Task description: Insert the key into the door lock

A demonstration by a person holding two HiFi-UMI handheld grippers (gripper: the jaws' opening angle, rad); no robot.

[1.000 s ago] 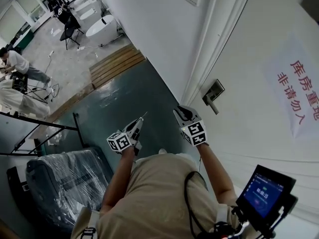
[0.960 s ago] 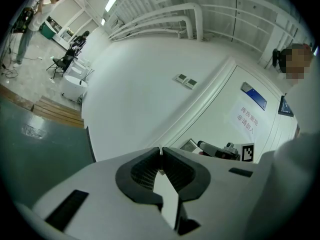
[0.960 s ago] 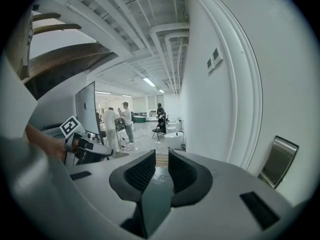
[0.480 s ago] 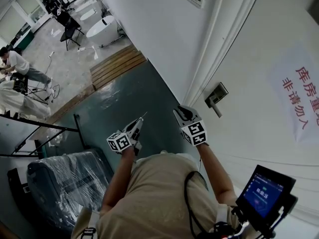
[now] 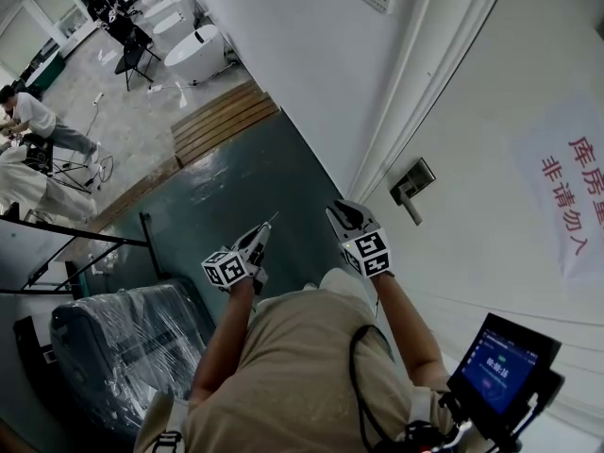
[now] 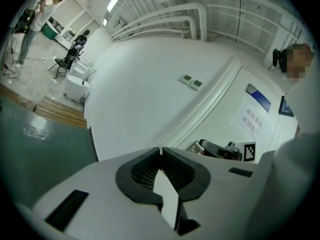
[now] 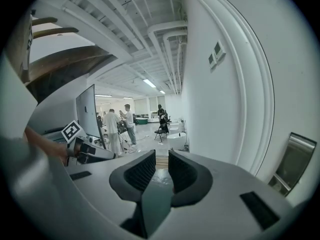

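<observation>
I'm squared up to the door [image 5: 491, 159] filling the right of the head view, so both tools point toward the lock [image 5: 408, 185] right of centre, still apart from it. My right gripper [image 5: 342, 217] sits nearer, fingers slightly spread with nothing between them. My left gripper [image 5: 262, 236], lower centre, is pinched tight on a thin sliver, the key [image 5: 273, 219] I reckon.

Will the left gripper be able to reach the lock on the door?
Probably yes, but not straight. The left gripper is apart from the lock, and the open right gripper hangs between them, so it likely must go around it.
</observation>
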